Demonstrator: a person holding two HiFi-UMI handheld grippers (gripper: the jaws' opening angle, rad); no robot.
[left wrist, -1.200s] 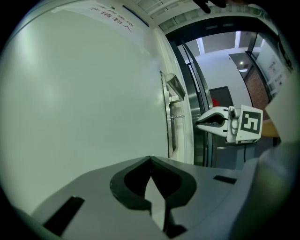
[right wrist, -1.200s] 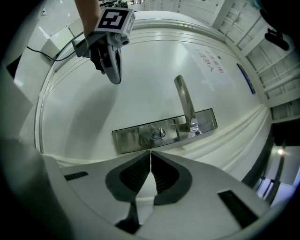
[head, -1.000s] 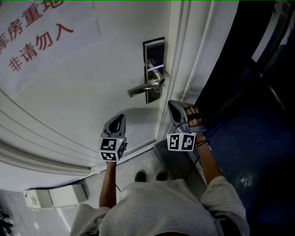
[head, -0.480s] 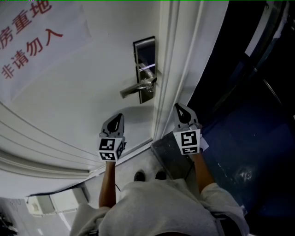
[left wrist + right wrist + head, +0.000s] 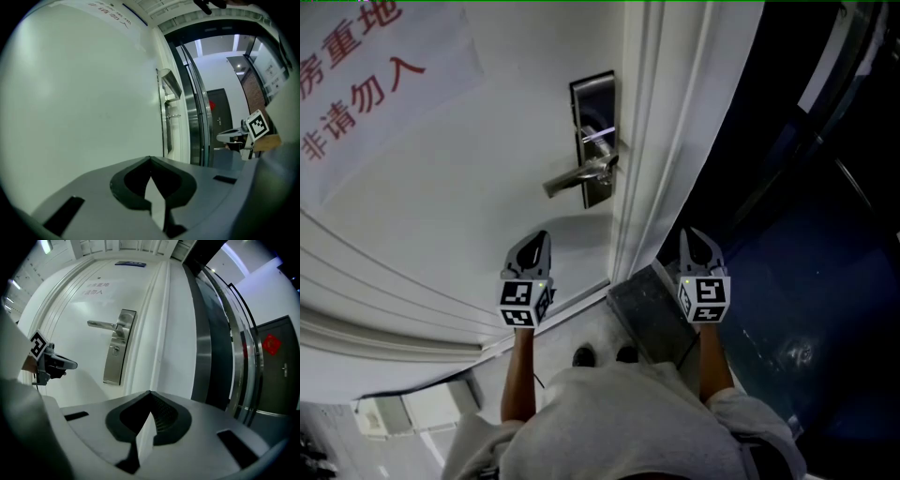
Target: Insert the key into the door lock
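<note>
A: Key located?
B: Not seen in any view. Left gripper (image 5: 542, 240) and right gripper (image 5: 692, 236) are both clenched and empty.
A: Lock?
B: One lock (image 5: 594, 141), one handle (image 5: 577, 175), one keyhole (image 5: 114, 350), on the door (image 5: 487, 187) at 1 o'clock from the left gripper.
A: Handling?
B: Probably light, stiff, slick metal; pinch its flat head.
</note>
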